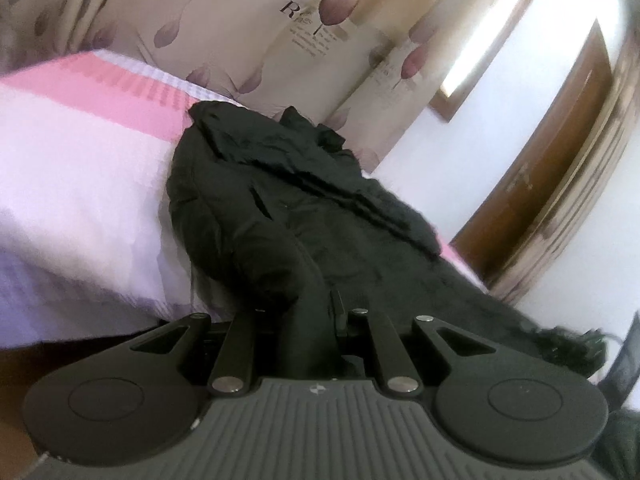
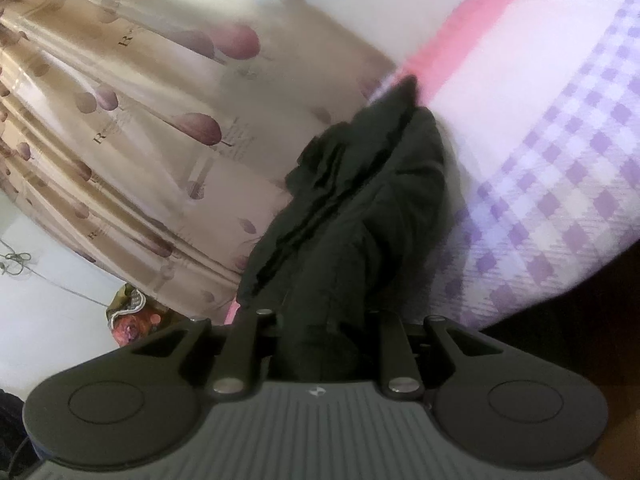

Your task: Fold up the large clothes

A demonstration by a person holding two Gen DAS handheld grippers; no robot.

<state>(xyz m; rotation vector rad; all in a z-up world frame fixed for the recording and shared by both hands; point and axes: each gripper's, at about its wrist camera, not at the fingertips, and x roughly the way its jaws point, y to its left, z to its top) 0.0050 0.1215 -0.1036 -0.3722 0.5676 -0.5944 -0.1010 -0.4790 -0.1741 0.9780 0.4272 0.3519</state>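
Observation:
A large black padded coat (image 1: 288, 200) lies stretched out on a bed with a pink, white and lilac checked cover (image 1: 80, 184). My left gripper (image 1: 310, 312) is shut on the near edge of the coat, with the dark cloth bunched between its jaws. In the right wrist view the same black coat (image 2: 360, 208) runs away from me along the bed's edge. My right gripper (image 2: 320, 332) is shut on another part of the near hem. The fingertips of both grippers are buried in the cloth.
Beige curtains with purple tulips (image 1: 248, 32) hang behind the bed. A brown wooden door (image 1: 552, 152) and white wall stand at the right in the left wrist view. A colourful bundle (image 2: 132, 316) lies low at the left in the right wrist view. The bed cover (image 2: 560, 160) spreads to the right.

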